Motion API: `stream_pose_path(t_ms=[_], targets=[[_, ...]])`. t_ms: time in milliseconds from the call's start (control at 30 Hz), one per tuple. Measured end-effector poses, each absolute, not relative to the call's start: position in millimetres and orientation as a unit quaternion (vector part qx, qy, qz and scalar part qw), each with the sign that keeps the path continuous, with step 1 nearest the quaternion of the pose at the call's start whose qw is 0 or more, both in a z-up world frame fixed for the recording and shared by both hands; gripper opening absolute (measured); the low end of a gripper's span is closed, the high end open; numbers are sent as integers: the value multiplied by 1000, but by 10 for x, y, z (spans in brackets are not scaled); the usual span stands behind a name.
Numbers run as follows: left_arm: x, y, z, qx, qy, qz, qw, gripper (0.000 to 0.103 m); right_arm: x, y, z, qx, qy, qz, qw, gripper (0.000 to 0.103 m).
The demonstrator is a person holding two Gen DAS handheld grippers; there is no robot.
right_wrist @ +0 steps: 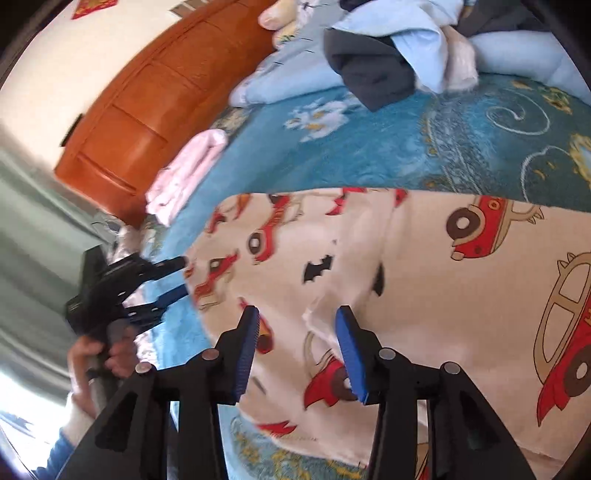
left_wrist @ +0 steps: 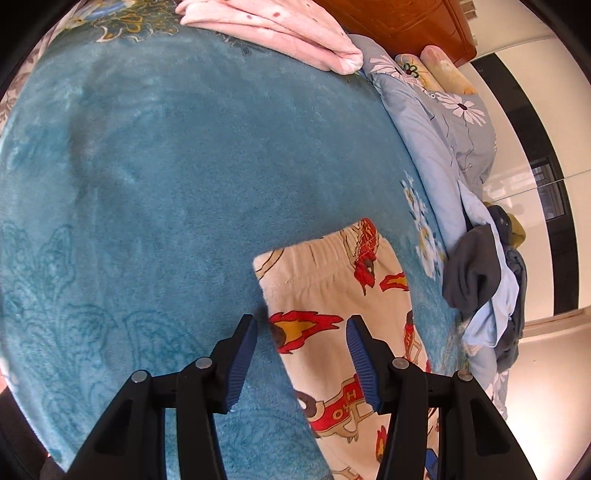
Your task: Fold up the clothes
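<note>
Cream fleece pants [left_wrist: 332, 291] printed with red cars and flames lie flat on the teal blanket [left_wrist: 166, 166]. In the left wrist view my left gripper [left_wrist: 302, 326] is open just above the pants' left edge, below the elastic waistband. In the right wrist view the pants [right_wrist: 424, 280] spread wide, and my right gripper [right_wrist: 297, 319] is open over the cream cloth, touching nothing I can see. The left gripper [right_wrist: 183, 278] also shows there, open at the pants' left edge, held by a hand.
A folded pink garment [left_wrist: 273, 26] lies at the far side of the bed, also in the right wrist view [right_wrist: 188, 170]. A heap of grey and light-blue clothes [left_wrist: 480, 284] sits on a flowered quilt [left_wrist: 443, 122]. A wooden headboard [right_wrist: 155, 96] stands behind.
</note>
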State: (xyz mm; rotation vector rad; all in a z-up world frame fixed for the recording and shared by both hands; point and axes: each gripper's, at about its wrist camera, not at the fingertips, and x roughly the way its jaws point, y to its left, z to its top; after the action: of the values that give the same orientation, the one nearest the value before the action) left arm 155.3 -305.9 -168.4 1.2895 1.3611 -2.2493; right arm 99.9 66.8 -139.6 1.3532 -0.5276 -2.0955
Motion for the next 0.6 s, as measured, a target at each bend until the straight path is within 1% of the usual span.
stream_pose_path(t_ms=[100, 167, 200, 267, 333, 433, 533, 600], targets=[[1511, -3075, -1698, 419, 470, -770, 99, 54, 1052, 881, -1328, 503, -220, -790, 274, 45], [1481, -3085, -1710, 407, 472, -776, 99, 52, 1108, 1050, -1263, 495, -224, -797, 263, 45], [1466, -3087, -1719, 402, 470, -779, 102, 49, 1137, 1134, -1229, 492, -225, -801, 257, 45], [1438, -3085, -1721, 398, 455, -788, 114, 15, 1201, 1311, -1157, 485, -224, -809, 244, 45], [1442, -3044, -1686, 397, 437, -798, 121, 14, 1266, 1488, -1085, 479, -222, -818, 230, 45], [1451, -2889, -1441, 374, 394, -831, 114, 10, 1333, 1830, -1023, 469, -230, -830, 195, 45], [1399, -2628, -1009, 346, 351, -867, 74, 9, 1386, 2192, -1004, 461, -248, -838, 153, 45], [1377, -2358, -681, 327, 327, -886, 29, 8, 1420, 2413, -1024, 457, -267, -839, 128, 45]])
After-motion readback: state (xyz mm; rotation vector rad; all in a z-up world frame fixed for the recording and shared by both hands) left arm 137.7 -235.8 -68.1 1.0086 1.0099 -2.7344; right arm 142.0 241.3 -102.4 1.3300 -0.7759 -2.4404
